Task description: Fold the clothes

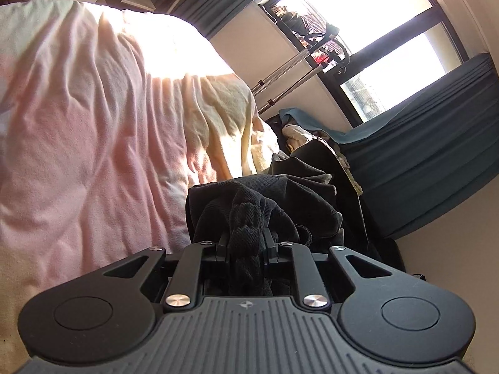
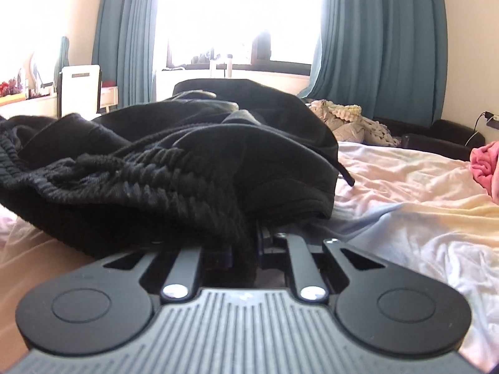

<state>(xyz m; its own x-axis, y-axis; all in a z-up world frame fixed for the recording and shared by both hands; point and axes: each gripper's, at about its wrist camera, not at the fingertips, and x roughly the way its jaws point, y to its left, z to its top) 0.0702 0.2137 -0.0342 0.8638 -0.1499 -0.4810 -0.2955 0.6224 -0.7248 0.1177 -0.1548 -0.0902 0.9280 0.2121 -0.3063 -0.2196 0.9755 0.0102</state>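
Black ribbed garment (image 2: 149,168), one, clamped in both jaws: left gripper (image 1: 246,243), right gripper (image 2: 249,243)

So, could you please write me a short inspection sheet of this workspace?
Surface: bed sheet, pale pink and cream, wrinkled.
Job's things: black garment bunched on the sheet.
Clutter: pink cloth at the far right; beige bedding behind.
Grippers: left gripper shut on the black garment; right gripper shut on its ribbed edge.
Cables: charger cable at the wall.
Surroundings: teal curtains, bright window.
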